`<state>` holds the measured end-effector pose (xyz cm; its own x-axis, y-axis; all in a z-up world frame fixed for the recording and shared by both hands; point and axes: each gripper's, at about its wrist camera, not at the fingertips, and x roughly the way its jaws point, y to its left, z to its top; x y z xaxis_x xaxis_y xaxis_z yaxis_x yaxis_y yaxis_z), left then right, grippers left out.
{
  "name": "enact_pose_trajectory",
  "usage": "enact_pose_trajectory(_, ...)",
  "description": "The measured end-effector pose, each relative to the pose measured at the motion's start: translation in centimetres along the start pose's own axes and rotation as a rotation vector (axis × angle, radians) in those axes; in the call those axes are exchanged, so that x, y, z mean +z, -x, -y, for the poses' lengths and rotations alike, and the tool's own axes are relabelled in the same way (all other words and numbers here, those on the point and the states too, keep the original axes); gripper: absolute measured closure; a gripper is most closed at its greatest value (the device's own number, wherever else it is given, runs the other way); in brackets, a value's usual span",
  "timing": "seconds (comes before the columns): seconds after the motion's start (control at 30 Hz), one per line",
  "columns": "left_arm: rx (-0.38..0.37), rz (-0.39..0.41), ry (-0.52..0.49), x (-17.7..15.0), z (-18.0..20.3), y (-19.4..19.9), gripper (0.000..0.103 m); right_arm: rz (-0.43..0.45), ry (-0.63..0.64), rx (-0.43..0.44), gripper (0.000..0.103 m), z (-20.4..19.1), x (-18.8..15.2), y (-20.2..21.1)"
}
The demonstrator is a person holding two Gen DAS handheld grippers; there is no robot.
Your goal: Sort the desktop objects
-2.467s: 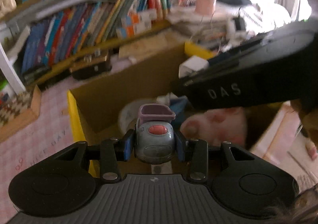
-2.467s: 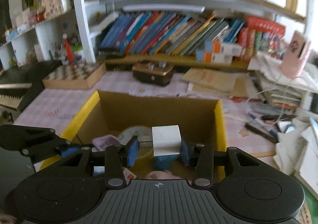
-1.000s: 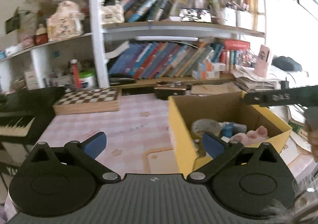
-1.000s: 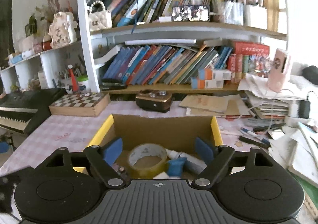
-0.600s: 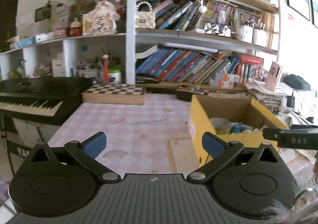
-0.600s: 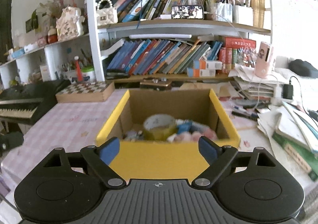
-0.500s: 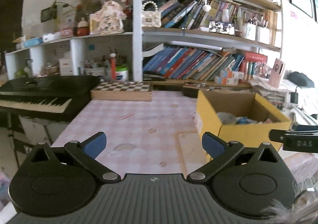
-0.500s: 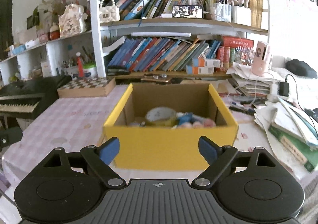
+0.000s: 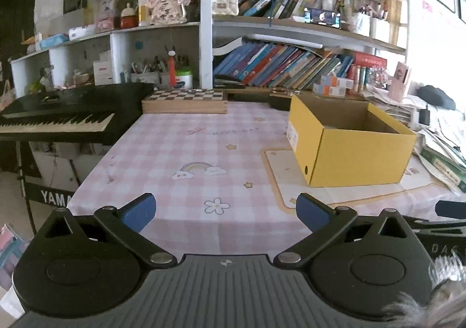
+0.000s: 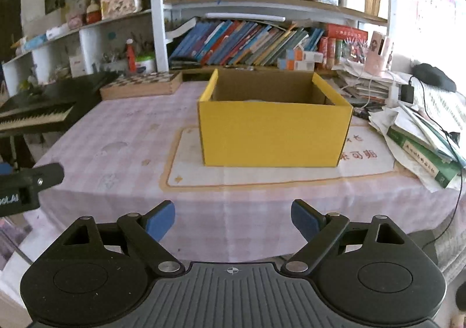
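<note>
A yellow cardboard box (image 10: 273,136) stands on the pink checked tablecloth (image 10: 122,153), on a pale mat. It also shows in the left wrist view (image 9: 358,153) at the right. Its contents are hidden by its walls from here. My left gripper (image 9: 225,211) is open and empty, held back from the table's front edge, left of the box. My right gripper (image 10: 233,220) is open and empty, held back from the table's front edge, facing the box. Part of the left gripper (image 10: 26,182) shows at the left of the right wrist view.
A black keyboard (image 9: 58,118) stands left of the table. A wooden chessboard box (image 9: 185,101) lies at the back. Stacked books and papers (image 10: 422,136) and a cable lie right of the box. Bookshelves (image 10: 247,37) fill the back wall.
Both grippers let go of their objects over the box, opened, and pulled back and away from the table. The box now looks smaller and farther off.
</note>
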<state>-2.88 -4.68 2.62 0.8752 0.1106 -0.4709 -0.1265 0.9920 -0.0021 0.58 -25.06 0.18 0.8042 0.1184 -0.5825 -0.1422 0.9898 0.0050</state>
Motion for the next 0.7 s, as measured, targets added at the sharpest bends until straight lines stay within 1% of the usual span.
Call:
enact_pose_trajectory(0.13,-0.006,-0.010,-0.005,-0.4,-0.3,0.6,0.000,-0.002,-0.011,-0.015,0.008,-0.3,-0.6,0.7)
enact_pose_trajectory(0.33,-0.011,-0.017,-0.016,-0.7,-0.8,1.4,0.000,-0.006,-0.027,-0.020,0.008,-0.9,-1.2,1.3)
enact_pose_trajectory(0.7,-0.030,-0.039,-0.030,-1.1,-1.1,2.0,0.000,-0.025,-0.023,0.001,0.007,-1.8,-1.8,1.7)
